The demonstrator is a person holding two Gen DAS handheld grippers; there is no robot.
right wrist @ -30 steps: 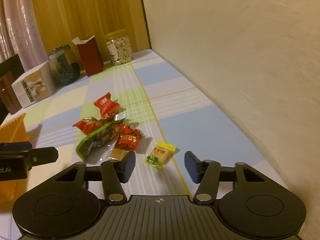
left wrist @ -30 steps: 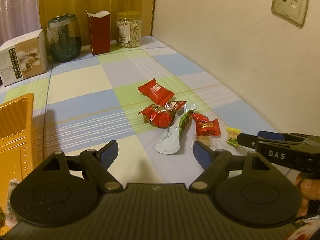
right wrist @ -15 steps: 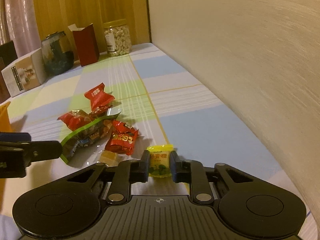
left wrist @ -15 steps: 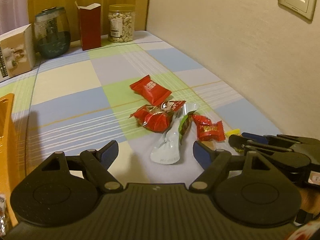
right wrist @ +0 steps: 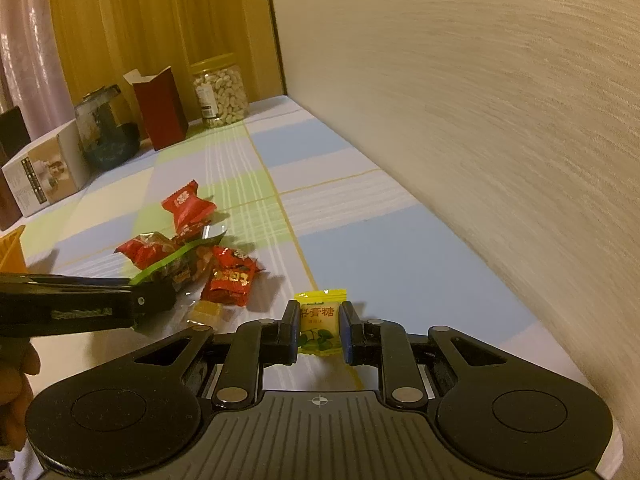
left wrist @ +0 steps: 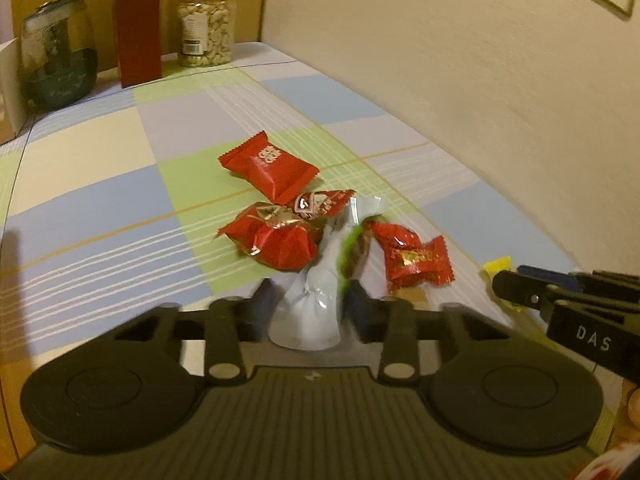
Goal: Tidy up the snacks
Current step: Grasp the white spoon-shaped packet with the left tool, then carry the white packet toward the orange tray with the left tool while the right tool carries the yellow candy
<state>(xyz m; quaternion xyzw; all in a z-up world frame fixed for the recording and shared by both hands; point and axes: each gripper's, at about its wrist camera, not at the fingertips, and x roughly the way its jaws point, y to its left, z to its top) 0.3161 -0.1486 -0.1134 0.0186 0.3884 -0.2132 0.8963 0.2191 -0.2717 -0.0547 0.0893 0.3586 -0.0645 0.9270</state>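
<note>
Several wrapped snacks lie in a cluster on the checked tablecloth. My left gripper [left wrist: 310, 310] is shut on the near end of a silver and green packet [left wrist: 320, 292]. Beyond it lie a flat red packet [left wrist: 268, 166], a crumpled red candy [left wrist: 276, 236] and a small red candy [left wrist: 416, 258]. My right gripper [right wrist: 320, 330] is shut on a yellow candy [right wrist: 320, 320] and shows at the right of the left wrist view [left wrist: 560, 296]. A small amber candy [right wrist: 206, 312] lies beside it.
At the table's back stand a peanut jar [left wrist: 205, 26], a red carton [left wrist: 138, 36], a dark glass jar [left wrist: 60, 64] and a white box [right wrist: 44, 176]. The wall [right wrist: 480, 120] runs along the right edge. An orange tray edge [right wrist: 12, 246] shows at left.
My left gripper moved forward and closed on the silver and green packet. My right gripper closed on the yellow candy and holds it.
</note>
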